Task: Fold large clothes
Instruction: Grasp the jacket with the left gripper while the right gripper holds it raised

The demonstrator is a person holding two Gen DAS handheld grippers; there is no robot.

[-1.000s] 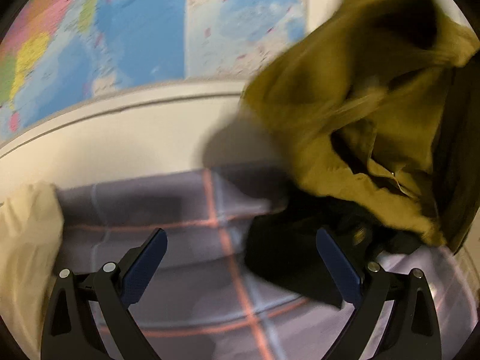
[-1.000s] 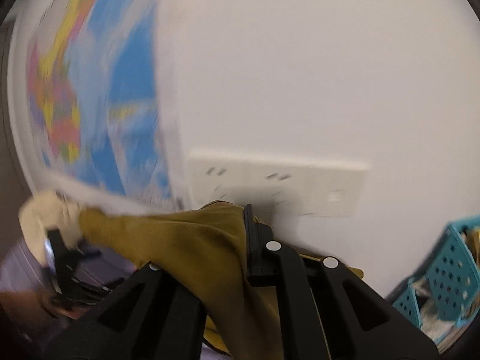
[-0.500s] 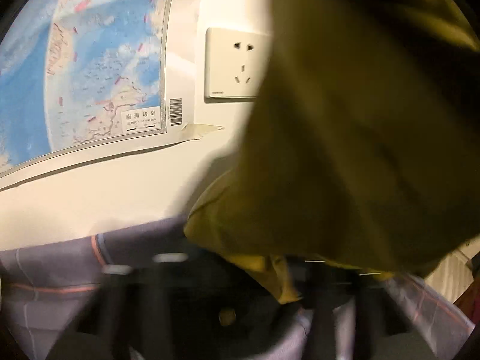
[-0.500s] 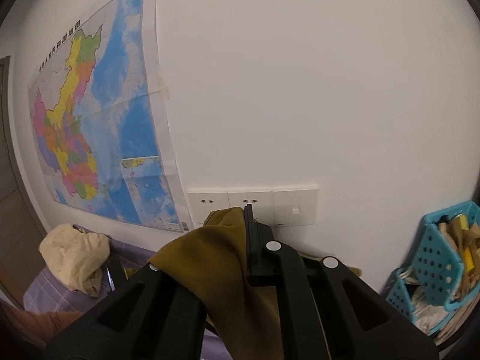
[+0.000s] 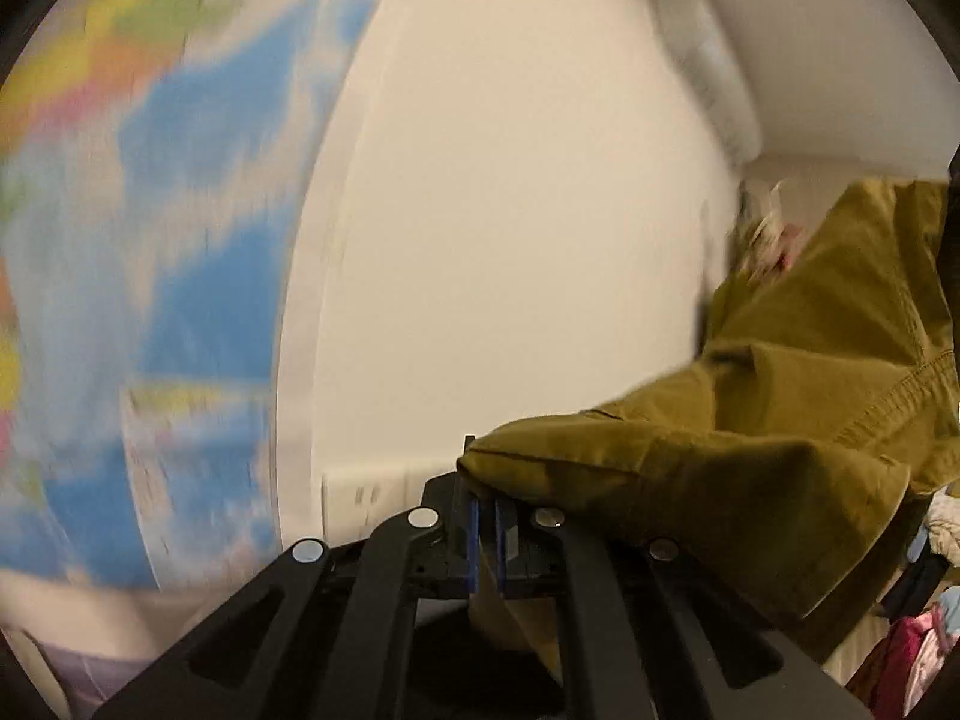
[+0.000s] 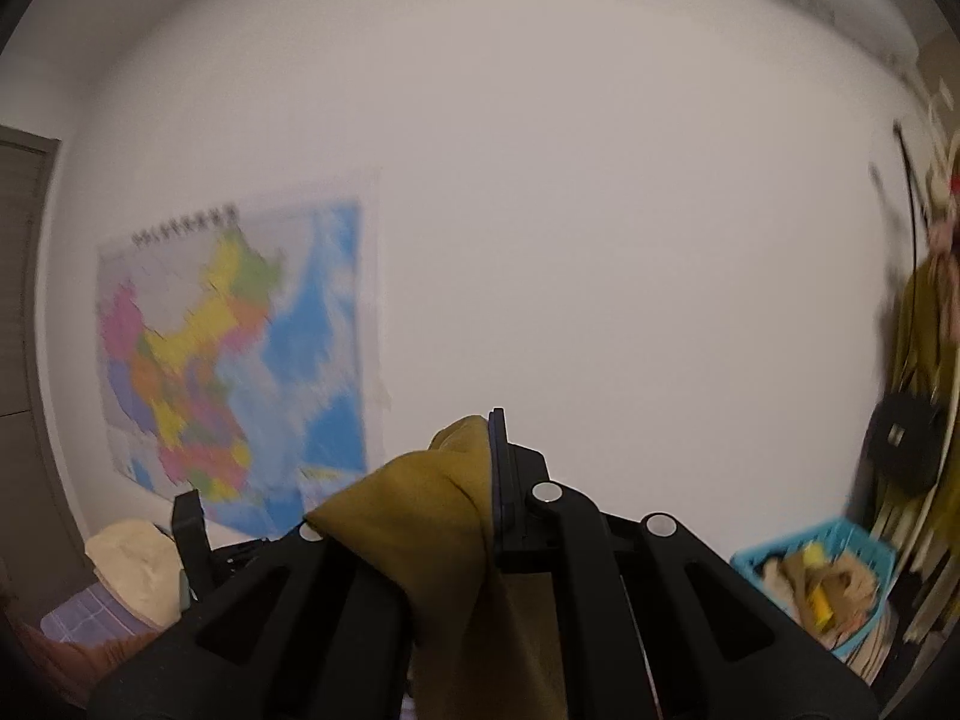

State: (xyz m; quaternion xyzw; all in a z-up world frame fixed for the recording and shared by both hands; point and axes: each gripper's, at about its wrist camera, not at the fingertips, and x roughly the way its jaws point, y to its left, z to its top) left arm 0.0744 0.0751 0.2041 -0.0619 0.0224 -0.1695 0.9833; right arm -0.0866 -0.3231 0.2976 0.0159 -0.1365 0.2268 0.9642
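On the left of the left wrist view hangs a blurred wall map (image 5: 162,276), with a white socket plate (image 5: 366,495) low on the cream wall beside it. At the bottom centre the left gripper (image 5: 486,531) has its blue-padded jaws drawn together on a fold of the olive-brown garment (image 5: 780,420), which spreads up and to the right over the right-hand finger and fills that side of the view; the cloth passes between the pads. At the far lower right a bit of pink fabric (image 5: 912,654) shows. In the right wrist view, a cream cloth bundle (image 6: 135,570) lies at the lower left on a lilac checked cover (image 6: 84,618), below the map (image 6: 240,354). In the middle the right gripper (image 6: 489,480) is clamped on another bunch of the same garment (image 6: 420,528), which drapes down between its fingers. At the lower right stands a turquoise perforated basket (image 6: 786,558) holding crumpled things.
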